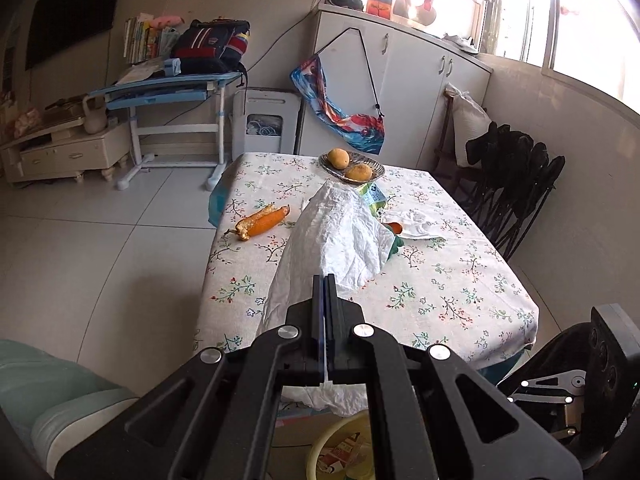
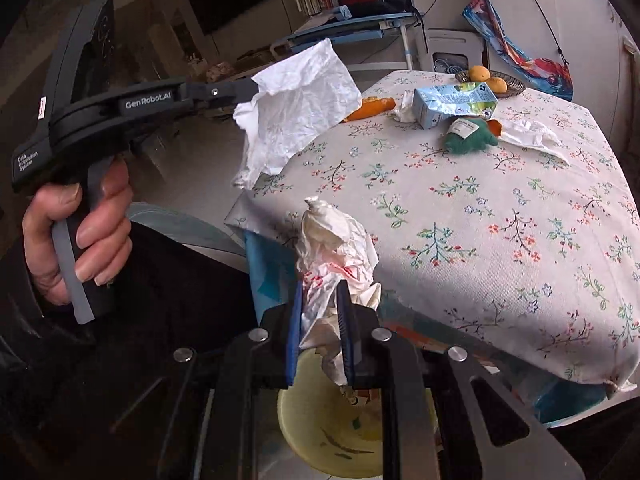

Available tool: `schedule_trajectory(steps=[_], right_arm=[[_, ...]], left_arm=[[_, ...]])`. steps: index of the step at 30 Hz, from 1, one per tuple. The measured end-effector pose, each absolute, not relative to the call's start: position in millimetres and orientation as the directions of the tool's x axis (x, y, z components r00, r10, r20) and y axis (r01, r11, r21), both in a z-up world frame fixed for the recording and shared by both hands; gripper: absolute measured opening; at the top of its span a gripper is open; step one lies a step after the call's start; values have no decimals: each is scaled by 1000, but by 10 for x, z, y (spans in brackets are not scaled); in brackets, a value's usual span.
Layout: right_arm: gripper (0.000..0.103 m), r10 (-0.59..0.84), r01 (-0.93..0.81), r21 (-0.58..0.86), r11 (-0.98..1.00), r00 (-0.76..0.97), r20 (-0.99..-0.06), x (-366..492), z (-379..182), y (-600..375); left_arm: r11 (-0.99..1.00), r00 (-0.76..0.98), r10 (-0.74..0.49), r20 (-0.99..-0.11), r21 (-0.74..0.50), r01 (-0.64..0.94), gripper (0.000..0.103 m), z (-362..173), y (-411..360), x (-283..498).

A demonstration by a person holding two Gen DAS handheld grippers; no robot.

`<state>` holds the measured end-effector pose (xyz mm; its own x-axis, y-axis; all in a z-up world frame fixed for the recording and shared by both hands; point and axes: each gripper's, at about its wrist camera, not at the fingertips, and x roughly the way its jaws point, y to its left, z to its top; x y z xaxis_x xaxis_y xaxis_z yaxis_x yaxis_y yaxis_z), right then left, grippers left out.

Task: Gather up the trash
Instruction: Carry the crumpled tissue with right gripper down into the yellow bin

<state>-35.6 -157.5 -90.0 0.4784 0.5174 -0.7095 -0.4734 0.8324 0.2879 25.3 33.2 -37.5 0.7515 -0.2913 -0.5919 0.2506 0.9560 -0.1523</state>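
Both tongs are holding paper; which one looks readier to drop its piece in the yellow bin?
Right, probably. The right tongs grip crumpled paper directly above the yellow bin; the left tongs hold theirs beside the table.

Carton (image 2: 454,102) on table (image 2: 500,240), before fruit dish (image 2: 516,84); bin (image 2: 332,432) below table edge.

My left gripper (image 2: 252,94) is matte black with a grey trigger strip, silver screws and white "GenRobot.AI" lettering, my right gripper (image 2: 318,320) has blue-edged pads, and my sleeve (image 2: 24,308) is black.

Floral-clothed table (image 2: 500,240) with carton (image 2: 452,104), peel (image 1: 262,222)
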Motion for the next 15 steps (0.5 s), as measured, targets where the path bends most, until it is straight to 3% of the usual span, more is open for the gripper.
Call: schedule_trajectory(steps=[15], right_arm=[[18, 461, -466, 266, 844, 375, -804, -546, -1271, -1437]], left_arm=[[958, 757, -274, -593, -104, 266, 2, -401, 246, -2]])
